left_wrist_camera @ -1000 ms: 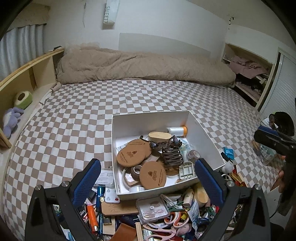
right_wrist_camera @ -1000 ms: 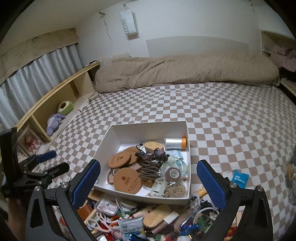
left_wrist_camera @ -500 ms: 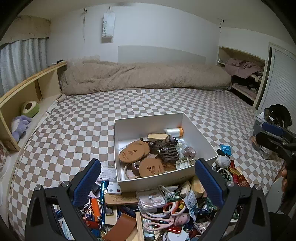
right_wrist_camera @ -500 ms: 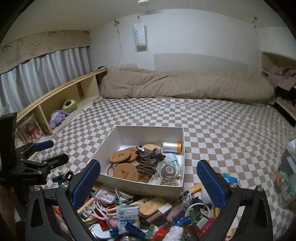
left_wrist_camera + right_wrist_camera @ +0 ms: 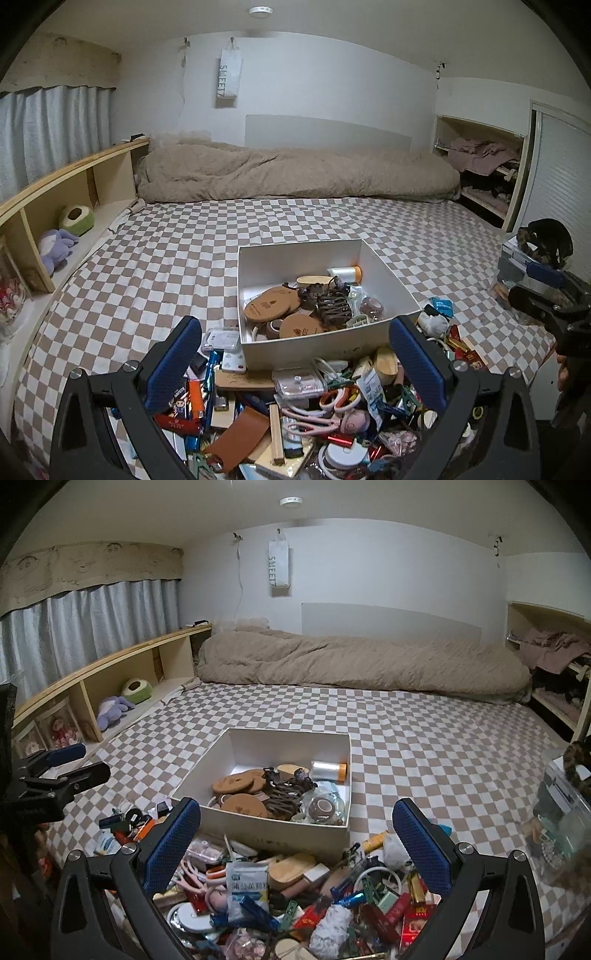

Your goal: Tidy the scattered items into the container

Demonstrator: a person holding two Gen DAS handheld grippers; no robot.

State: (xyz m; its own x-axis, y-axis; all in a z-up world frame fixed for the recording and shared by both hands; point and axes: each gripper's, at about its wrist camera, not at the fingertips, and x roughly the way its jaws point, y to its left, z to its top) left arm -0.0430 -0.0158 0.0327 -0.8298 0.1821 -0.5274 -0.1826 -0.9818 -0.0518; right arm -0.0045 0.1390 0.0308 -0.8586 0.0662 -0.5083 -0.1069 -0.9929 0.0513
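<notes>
Hovering over the heap, the left gripper (image 5: 295,363) stood with its blue-padded fingers (image 5: 173,363) spread wide and nothing between them; the right gripper (image 5: 297,843) was likewise wide apart and empty. Each showed at the edge of the other's view, the right gripper off to the right side of the left wrist view, the left gripper at the left edge of the right wrist view.

Nearest the cameras lay the scattered items (image 5: 310,417), a dense pile on the checkered bedspread (image 5: 147,266): pink-handled scissors (image 5: 317,419), a brown leather pouch (image 5: 240,432), a small clear plastic case (image 5: 299,382), an orange lighter (image 5: 194,400) and a white sachet (image 5: 246,886) with blue print among them.

Just beyond the pile, touching its far edge, sat the white box (image 5: 295,350), open-topped and partly filled. Inside were round cork coasters (image 5: 271,304), a brown hair claw (image 5: 332,306), a roll of brown tape (image 5: 321,806) and a white bottle with an orange cap (image 5: 345,273) lying on its side at the back.

Farther off, a beige duvet (image 5: 295,173) was bunched along the head of the bed. A wooden shelf (image 5: 74,184) ran along the left, holding a purple plush toy (image 5: 55,247). A white paper bag (image 5: 229,79) hung on the far wall.
</notes>
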